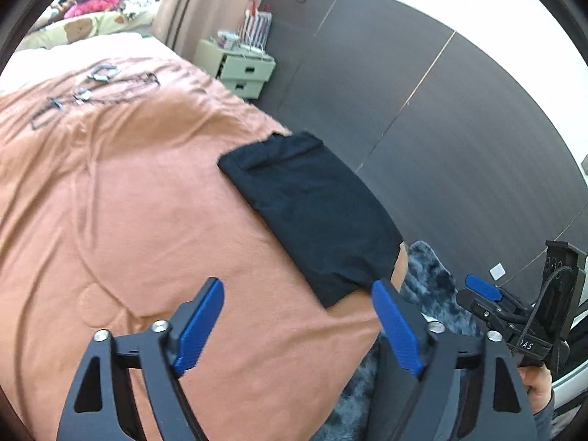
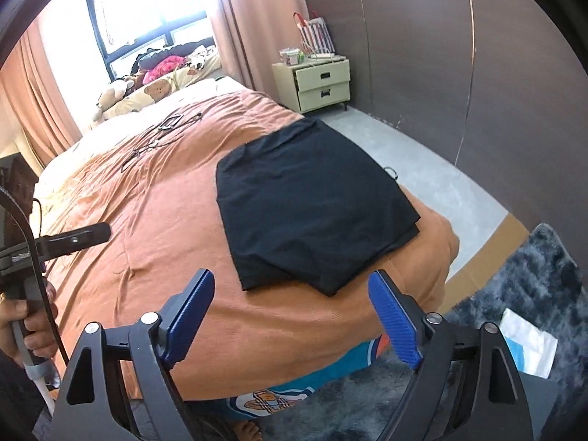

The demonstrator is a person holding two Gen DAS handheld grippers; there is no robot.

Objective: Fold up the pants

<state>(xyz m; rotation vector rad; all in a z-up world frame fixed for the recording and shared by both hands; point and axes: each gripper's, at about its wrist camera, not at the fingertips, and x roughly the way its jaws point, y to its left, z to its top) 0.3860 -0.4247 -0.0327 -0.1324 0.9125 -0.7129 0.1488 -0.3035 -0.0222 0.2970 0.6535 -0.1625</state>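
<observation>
The black pants (image 1: 312,205) (image 2: 308,202) lie folded into a compact rectangle near the corner of the bed, on the orange bedspread (image 1: 128,202) (image 2: 154,228). My left gripper (image 1: 297,294) hovers above and in front of the pants' near end, jaws wide apart with nothing between the blue pads. My right gripper (image 2: 292,284) also hangs above the bedspread just short of the pants, open and empty. In the left wrist view the right gripper (image 1: 481,288) shows at the right edge, held by a hand. The left gripper's finger (image 2: 77,237) shows at the left of the right wrist view.
A pale green nightstand (image 2: 323,84) stands by the dark wall panels. Cables and small gadgets (image 2: 165,126) lie further up the bed, with pillows and soft toys (image 2: 154,81) by the window. A dark shaggy rug (image 2: 514,294) and a white paper (image 2: 529,345) are on the floor.
</observation>
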